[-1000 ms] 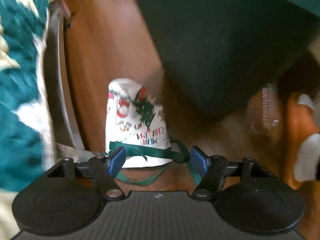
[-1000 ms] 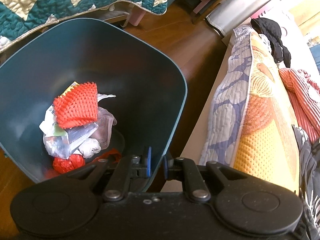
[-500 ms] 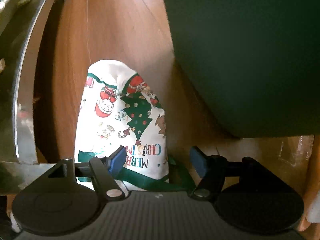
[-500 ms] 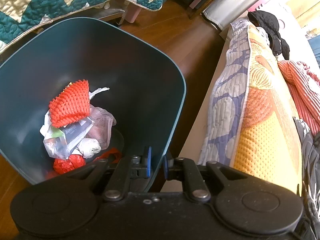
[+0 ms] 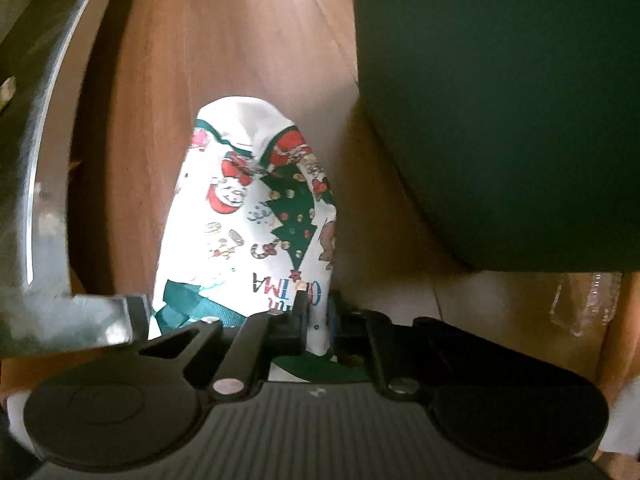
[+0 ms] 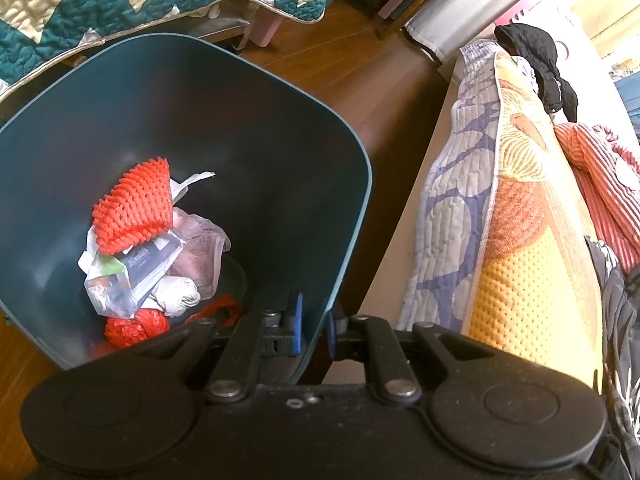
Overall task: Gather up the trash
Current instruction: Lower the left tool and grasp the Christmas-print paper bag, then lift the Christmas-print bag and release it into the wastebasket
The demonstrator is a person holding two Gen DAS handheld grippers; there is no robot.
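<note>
On the wooden floor [image 5: 240, 40], in our left wrist view, lies a white Christmas bag [image 5: 248, 216], soft and rounded at its far end, printed with a green tree, red figures and lettering, with a green ribbon [image 5: 188, 304] at its near end; a curved metal edge [image 5: 36, 200] stands to its left and the dark green bin wall [image 5: 500, 120] rises just beside it on the right; our left gripper [image 5: 317, 316] has its fingers drawn nearly together, pinching the bag's near edge between the pads. In our right wrist view the teal bin [image 6: 280, 152], smooth plastic with rounded corners, holds an orange foam net [image 6: 136, 208], a clear plastic wrapper [image 6: 132, 276], white crumpled paper [image 6: 176, 296] and a red mesh ball [image 6: 136, 326]; our right gripper [image 6: 313, 330] is narrowly closed on the bin's near rim, one pad inside, one outside; to the right lies a quilted cushion [image 6: 520, 220], orange and yellow with grey-blue patches.
</note>
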